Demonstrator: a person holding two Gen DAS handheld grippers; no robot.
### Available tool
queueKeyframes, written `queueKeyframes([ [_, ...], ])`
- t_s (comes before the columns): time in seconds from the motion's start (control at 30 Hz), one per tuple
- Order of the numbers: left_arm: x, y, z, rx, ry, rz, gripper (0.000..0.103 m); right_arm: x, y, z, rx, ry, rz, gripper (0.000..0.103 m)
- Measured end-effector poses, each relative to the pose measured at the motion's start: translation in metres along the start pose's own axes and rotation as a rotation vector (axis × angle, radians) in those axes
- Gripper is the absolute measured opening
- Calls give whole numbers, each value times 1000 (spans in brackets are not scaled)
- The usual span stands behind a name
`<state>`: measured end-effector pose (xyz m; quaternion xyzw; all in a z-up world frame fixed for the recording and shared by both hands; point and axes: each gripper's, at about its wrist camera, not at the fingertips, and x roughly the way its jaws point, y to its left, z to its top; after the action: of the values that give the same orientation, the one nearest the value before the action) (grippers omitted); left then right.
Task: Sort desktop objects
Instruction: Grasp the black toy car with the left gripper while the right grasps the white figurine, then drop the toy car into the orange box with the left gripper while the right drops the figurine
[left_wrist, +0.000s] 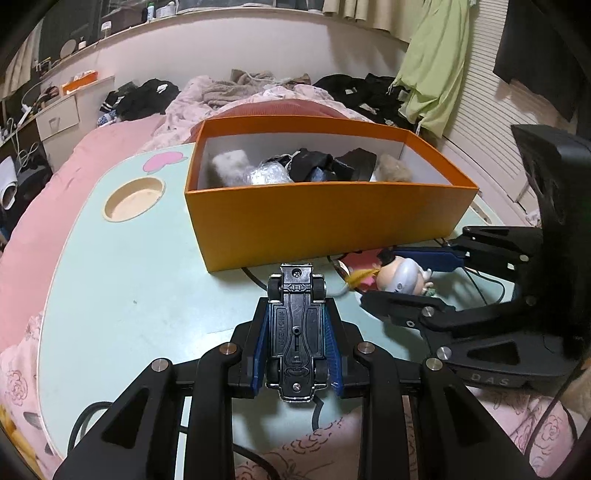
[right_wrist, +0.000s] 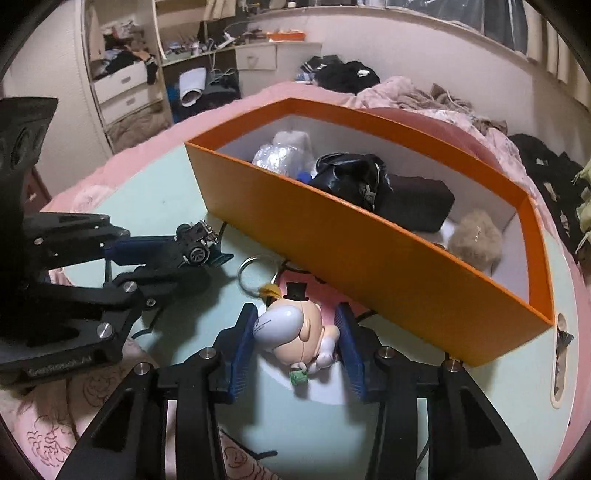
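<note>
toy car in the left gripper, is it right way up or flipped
Flipped. The toy car sits between the left gripper's blue pads with its black underside and axles facing the camera.

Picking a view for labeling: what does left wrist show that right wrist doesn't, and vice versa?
Left wrist only: the toy car's underside clamped in the left tool, the round recess in the table, and the green garment. Right wrist only: the figurine keychain's top hat and key ring between the right tool's blue pads, and the shelves. Both: the orange box with its contents, car, keychain, both tools.
</note>
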<state>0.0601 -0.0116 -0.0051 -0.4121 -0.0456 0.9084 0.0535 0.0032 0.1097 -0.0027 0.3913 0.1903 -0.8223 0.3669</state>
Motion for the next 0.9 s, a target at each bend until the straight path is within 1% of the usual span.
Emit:
queueKeyframes([
  [0.33,0,-2,0,8,3,3,28,-22,-6,-14,25,-54,-56,42],
  [0.4,0,-3,1,12,2,5,28,-27,-7,-15,32,-74,-72,42],
  [0.53,-6,-7,5,35,-15,11,28,-52,-9,-14,42,-157,-91,42],
  [0.6,-13,-10,12,40,-27,-17,28,-70,-18,-6,82,-220,-74,42],
  [0.67,-19,-13,24,49,-53,-37,28,-80,-28,7,123,-263,-68,42],
  [0.8,-26,-16,66,57,-117,-47,28,-82,-58,42,216,-326,-144,42],
  [0.9,-24,-19,95,77,-159,-15,28,-69,-73,54,266,-325,-178,43],
])
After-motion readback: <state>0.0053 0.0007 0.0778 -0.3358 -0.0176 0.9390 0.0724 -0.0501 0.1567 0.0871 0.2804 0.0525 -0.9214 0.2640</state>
